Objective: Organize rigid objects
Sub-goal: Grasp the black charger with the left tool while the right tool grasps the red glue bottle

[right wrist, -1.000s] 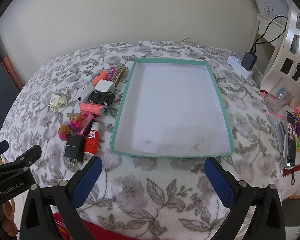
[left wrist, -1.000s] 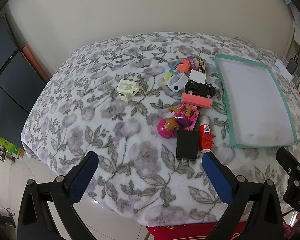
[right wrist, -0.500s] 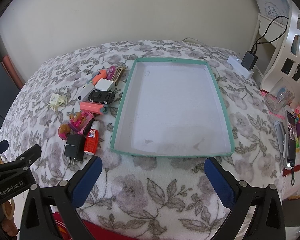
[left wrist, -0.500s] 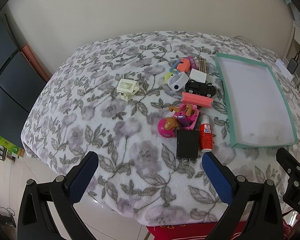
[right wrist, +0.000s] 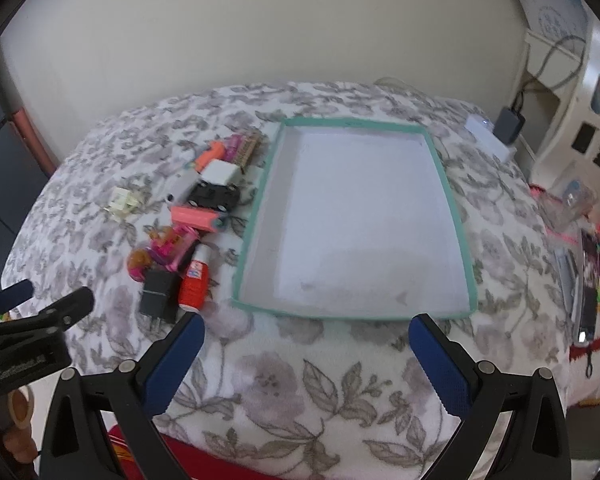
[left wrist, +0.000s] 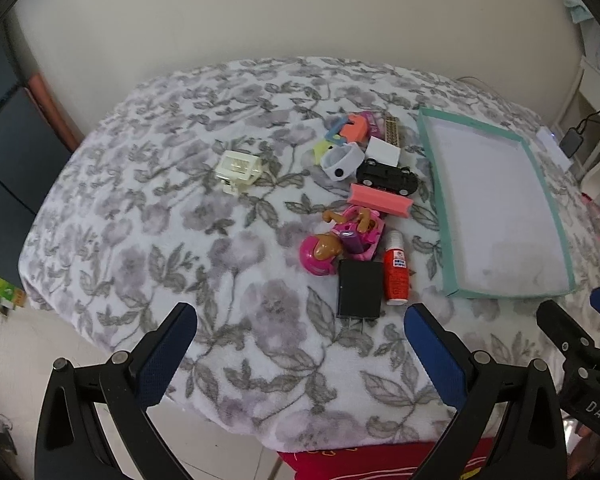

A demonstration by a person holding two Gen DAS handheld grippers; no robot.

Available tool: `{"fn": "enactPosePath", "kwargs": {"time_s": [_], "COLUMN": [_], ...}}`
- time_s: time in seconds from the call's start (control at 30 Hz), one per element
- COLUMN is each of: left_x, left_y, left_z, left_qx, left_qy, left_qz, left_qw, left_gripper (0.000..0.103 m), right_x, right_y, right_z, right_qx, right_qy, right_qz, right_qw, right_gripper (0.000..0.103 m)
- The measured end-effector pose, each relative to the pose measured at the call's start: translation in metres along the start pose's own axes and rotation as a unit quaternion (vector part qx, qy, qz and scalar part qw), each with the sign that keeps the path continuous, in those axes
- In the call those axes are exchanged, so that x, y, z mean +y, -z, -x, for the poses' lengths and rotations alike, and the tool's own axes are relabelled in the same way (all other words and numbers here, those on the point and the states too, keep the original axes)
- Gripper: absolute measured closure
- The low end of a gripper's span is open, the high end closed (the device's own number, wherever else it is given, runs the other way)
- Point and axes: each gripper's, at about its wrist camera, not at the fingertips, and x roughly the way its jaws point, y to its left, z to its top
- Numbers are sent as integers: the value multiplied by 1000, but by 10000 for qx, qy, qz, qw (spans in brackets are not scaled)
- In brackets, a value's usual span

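Note:
A cluster of small objects lies on the floral cloth: a black charger (left wrist: 359, 289) (right wrist: 158, 295), a red glue bottle (left wrist: 396, 274) (right wrist: 196, 279), a pink doll toy (left wrist: 340, 240), a salmon block (left wrist: 380, 199), a black toy car (left wrist: 386, 176) (right wrist: 214, 196), a white cube (left wrist: 382, 150) and a cream plastic piece (left wrist: 238, 170). A teal-rimmed white tray (left wrist: 428, 148) (right wrist: 256, 216) lies empty to their right. My left gripper (left wrist: 300, 332) is open, hovering just short of the charger. My right gripper (right wrist: 306, 340) is open before the tray's near edge.
The table's front edge is near both grippers. A white shelf unit (right wrist: 580, 120) with a plugged charger (right wrist: 508, 122) stands at the right. Loose items (right wrist: 584, 276) lie along the far right edge. A wall is behind.
The right gripper has moved forward and slightly left toward the tray; the tray's near edge now sits closer to its fingers. The left gripper has barely moved.

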Motion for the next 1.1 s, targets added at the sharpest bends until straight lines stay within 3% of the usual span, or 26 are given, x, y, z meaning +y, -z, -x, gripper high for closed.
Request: {"fn": "enactPosePath", "kwargs": {"time_s": [0.3,0.67,1.1], "left_x": [27,28,0], "left_y": [-33,-21,-10], "left_z": [-10,-64,-83], "left_qx": [93,629,573], "left_qy": [-274,-44,151], "left_qz": [192,317,59], "left_qw": [9994,9975,9982], "left_gripper": [0,0,0], "right_x": [31,58,59], "right_y": [-40,-56,-53], "right_z": [-12,-56,-98], "right_qx": [189,759,998], "right_qy": [-150,-151,-461], "right_qz": [193,107,-104], "right_qw": [9995,9969,9939], "right_gripper": [0,0,13]}}
